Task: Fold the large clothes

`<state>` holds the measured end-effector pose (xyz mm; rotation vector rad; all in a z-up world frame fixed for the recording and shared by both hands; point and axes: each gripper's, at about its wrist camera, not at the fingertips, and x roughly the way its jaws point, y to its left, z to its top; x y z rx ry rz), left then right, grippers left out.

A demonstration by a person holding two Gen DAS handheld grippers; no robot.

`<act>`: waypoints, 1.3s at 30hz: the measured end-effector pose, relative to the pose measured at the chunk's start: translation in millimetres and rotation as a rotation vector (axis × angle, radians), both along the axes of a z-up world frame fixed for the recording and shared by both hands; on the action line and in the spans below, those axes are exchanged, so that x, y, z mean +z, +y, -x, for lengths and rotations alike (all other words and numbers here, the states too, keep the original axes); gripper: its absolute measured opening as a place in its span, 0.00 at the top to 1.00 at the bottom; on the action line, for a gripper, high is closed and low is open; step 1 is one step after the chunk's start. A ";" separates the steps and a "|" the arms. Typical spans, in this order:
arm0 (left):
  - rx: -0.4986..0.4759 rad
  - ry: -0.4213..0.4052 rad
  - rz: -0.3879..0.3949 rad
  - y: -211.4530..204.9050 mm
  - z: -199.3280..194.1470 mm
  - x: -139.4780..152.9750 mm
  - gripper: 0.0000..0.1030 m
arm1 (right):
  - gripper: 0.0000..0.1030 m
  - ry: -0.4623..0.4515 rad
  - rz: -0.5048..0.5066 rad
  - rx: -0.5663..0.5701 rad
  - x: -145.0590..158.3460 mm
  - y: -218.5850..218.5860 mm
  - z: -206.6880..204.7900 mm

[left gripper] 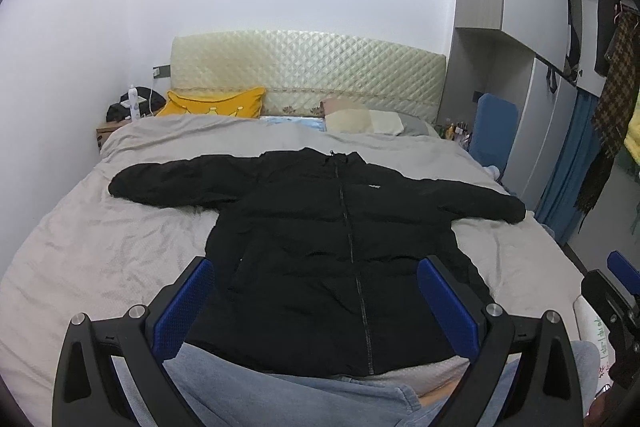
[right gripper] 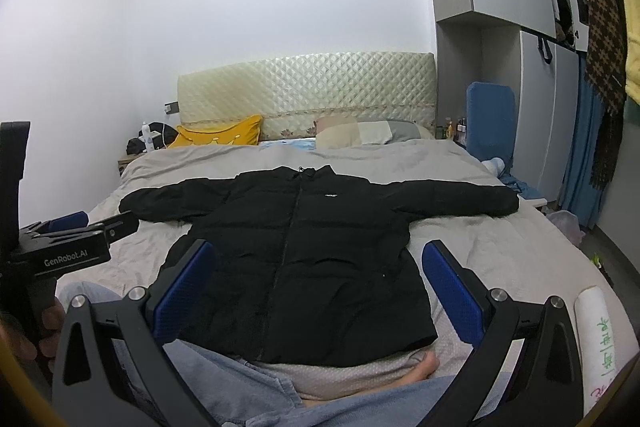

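black jacket [left gripper: 320, 251] flat on the bed [left gripper: 100, 247]
we hold both grippers — left [left gripper: 316, 303], right [right gripper: 320, 291] — wide apart, grabbing nothing.

White lettering "GenRobot.AI" reads clearly on the black side of the left gripper [right gripper: 76, 227] body, seen from the right wrist view. Small white label on the chest of the black jacket [right gripper: 304, 267]: too small to read. Green handwritten characters on a white roll [right gripper: 600, 339] at the bed's near right corner: not legible.
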<state>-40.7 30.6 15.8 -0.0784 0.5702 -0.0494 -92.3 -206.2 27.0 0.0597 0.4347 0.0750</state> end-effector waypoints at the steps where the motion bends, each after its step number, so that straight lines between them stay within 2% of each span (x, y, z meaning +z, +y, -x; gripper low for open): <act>1: 0.001 -0.002 -0.003 1.4 2.3 1.0 0.00 | 0.00 -0.001 0.000 -0.001 0.7 1.2 2.0; 18: 0.000 -0.035 0.020 22.0 22.4 12.8 0.00 | 0.00 -0.022 0.025 0.006 15.8 30.0 25.4; 30: 0.030 -0.014 -0.008 25.3 4.2 7.7 0.00 | 0.00 0.001 0.014 0.034 11.6 32.5 -0.4; 39: 0.061 0.016 0.004 35.2 -16.0 -1.0 0.00 | 0.00 0.034 0.025 0.036 0.1 38.4 -22.5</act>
